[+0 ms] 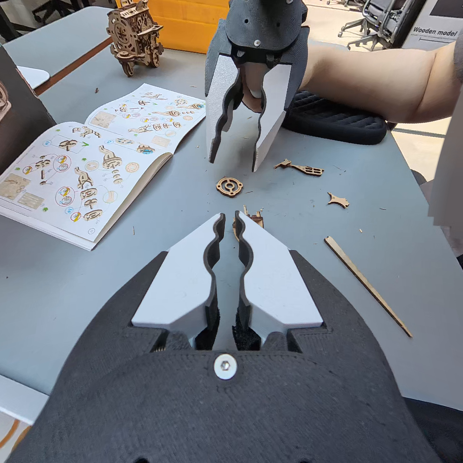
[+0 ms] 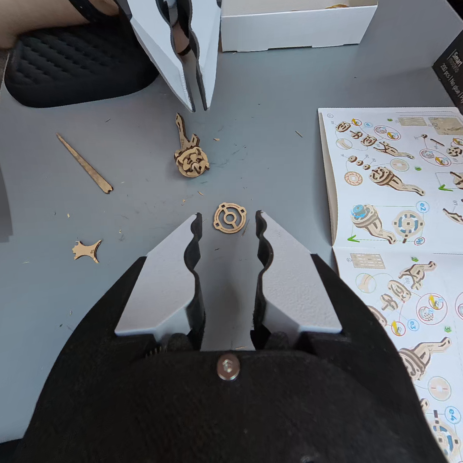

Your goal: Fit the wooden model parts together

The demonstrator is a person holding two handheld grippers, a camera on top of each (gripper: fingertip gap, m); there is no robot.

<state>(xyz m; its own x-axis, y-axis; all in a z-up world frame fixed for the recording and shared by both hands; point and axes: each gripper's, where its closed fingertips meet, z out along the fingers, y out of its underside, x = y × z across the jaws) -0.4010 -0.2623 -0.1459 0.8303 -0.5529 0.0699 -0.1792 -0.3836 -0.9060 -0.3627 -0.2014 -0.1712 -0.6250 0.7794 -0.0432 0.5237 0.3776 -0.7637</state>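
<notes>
Ring (image 2: 229,218): 1, flat on table (image 2: 275,150)
Left tongs (image 1: 229,215): nearly closed, gripping nothing
Right tongs (image 2: 228,213): wide open, empty

The right gripper (image 2: 228,213) is seen held wide apart over the grey worktop (image 2: 275,100), with a flat wooden ring part (image 2: 229,218) lying just ahead between its fingertips, untouched. Farther ahead, a partly built wooden assembly (image 2: 191,156) is laid on the worktop, and beyond it the left gripper (image 2: 200,109) is seen with its fingers nearly together, nothing visible between them. A thin wooden stick (image 2: 84,162) and a small scrap piece (image 2: 86,250) are seen at the left. An open instruction booklet (image 2: 390,225) is spread at the right, and a white box (image 2: 295,27) is set behind.
</notes>
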